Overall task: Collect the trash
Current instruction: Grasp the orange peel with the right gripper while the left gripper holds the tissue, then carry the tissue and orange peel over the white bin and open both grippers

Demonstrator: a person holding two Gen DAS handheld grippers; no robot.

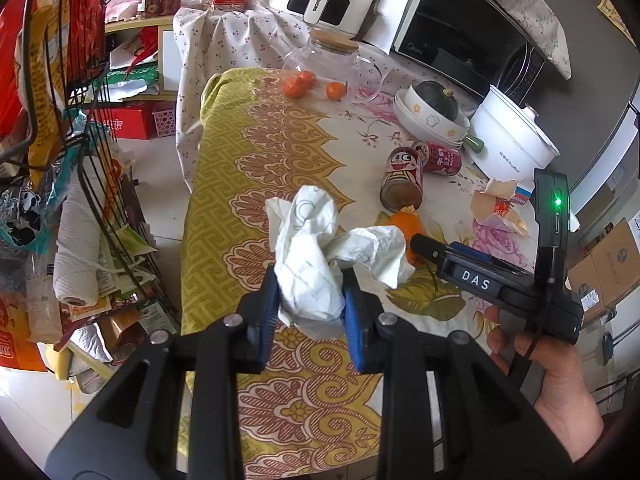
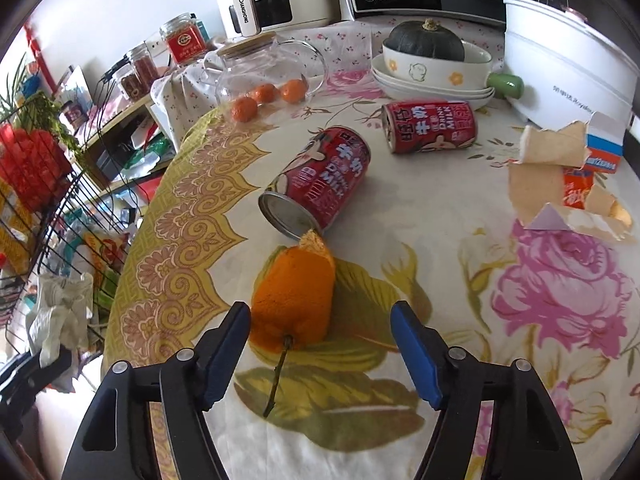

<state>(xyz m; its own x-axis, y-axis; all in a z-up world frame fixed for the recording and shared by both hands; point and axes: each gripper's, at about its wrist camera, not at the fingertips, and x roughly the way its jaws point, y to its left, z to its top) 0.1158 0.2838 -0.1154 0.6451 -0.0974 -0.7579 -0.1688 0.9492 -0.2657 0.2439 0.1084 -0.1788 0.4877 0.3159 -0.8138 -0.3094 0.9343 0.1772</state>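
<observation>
My left gripper (image 1: 310,280) is shut on a crumpled white paper (image 1: 316,240), held above the table's yellow-bordered edge; the same paper (image 2: 60,308) shows at the left of the right wrist view. My right gripper (image 2: 320,312) stands open low over the table, its blue pads either side of a piece of orange peel (image 2: 296,292) with a stem; the left pad is close to the peel and the right pad is well clear. Two red milk cans (image 2: 320,180) (image 2: 430,126) lie on their sides beyond it. Torn carton scraps (image 2: 560,176) lie to the right.
A glass teapot (image 2: 264,68) beside small oranges, stacked bowls (image 2: 436,68) holding a dark squash, a white pot (image 2: 560,60), a microwave and an air fryer line the back. A wire rack (image 1: 80,140) full of packets stands left of the table. A hand (image 1: 552,380) holds the right gripper.
</observation>
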